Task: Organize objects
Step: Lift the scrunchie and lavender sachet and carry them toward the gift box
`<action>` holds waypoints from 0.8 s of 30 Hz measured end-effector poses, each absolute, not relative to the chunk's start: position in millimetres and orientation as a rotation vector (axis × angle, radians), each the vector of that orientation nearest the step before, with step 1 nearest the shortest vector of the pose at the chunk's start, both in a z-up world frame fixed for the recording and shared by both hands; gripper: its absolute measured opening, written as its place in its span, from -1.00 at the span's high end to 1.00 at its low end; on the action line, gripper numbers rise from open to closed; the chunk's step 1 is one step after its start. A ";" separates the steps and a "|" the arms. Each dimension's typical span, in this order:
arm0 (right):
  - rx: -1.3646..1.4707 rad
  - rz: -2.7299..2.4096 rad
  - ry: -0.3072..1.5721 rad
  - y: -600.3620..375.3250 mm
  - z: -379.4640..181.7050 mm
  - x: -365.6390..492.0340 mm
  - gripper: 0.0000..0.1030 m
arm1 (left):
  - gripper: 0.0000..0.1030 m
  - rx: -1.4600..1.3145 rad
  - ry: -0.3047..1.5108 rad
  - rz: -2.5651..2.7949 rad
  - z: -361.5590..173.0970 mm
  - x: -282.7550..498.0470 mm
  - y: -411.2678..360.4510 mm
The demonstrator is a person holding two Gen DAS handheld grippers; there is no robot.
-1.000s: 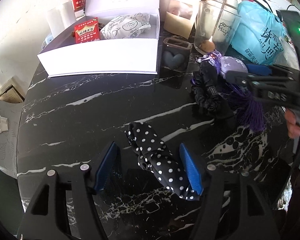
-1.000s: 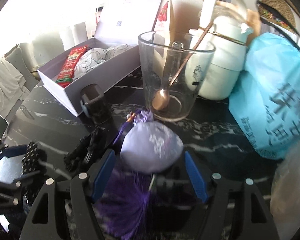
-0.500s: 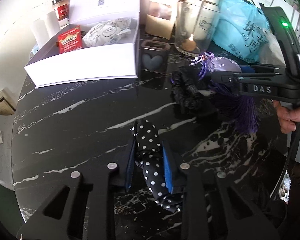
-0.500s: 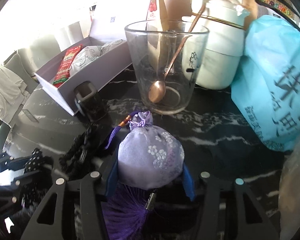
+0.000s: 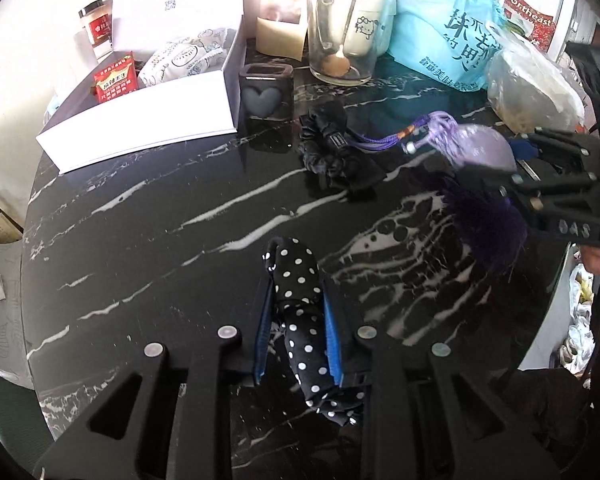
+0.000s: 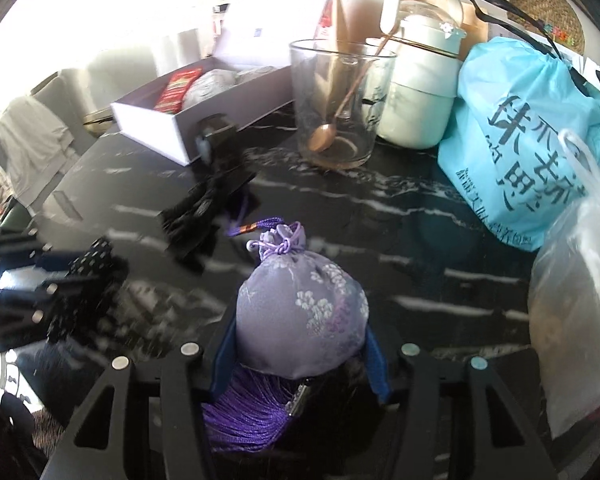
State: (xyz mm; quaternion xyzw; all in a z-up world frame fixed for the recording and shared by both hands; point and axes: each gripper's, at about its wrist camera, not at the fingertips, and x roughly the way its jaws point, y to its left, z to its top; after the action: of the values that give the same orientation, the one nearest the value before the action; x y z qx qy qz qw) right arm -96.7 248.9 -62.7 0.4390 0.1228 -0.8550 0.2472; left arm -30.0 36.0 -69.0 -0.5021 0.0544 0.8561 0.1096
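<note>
The left tongs (image 5: 298, 334) are pinched narrow on the polka-dot cloth (image 5: 300, 304), which runs lengthwise between the blue pads, its far end poking out ahead over the black marble bench (image 5: 148, 216); the right tongs (image 6: 300, 354) are clamped on the lilac sachet (image 6: 302, 314), its knotted neck pointing forward and its purple tassel (image 6: 248, 420) trailing back under the fingers; a black scrunchie (image 5: 330, 148) lies on the bench ahead, between the two tongs; the open white box (image 5: 140, 120) stands at the far left.
</note>
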 end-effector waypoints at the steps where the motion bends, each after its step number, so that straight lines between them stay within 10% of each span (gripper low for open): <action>1: 1.197 -2.318 0.342 249.9 -62.9 -91.6 -0.05 | 0.57 -1.477 0.158 2.514 -68.9 -29.1 35.9; 12: 1.158 -2.231 0.373 246.0 -68.6 -50.8 -0.06 | 0.54 -1.463 0.198 2.474 -68.1 -14.4 45.6; 19: 1.133 -2.228 0.434 240.8 -73.9 -40.2 -0.24 | -0.06 -1.443 0.230 2.452 -70.7 -9.7 57.8; 24: 1.109 -2.245 0.501 235.3 -79.6 -35.1 -0.38 | 0.25 -1.418 0.209 2.479 -69.5 -9.3 59.0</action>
State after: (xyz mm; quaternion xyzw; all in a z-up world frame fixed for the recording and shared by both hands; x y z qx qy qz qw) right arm -35.1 235.3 -79.6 0.4156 0.1877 -0.8414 0.2900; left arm -9.3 59.0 -69.5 -0.4905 0.0723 0.8573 0.1385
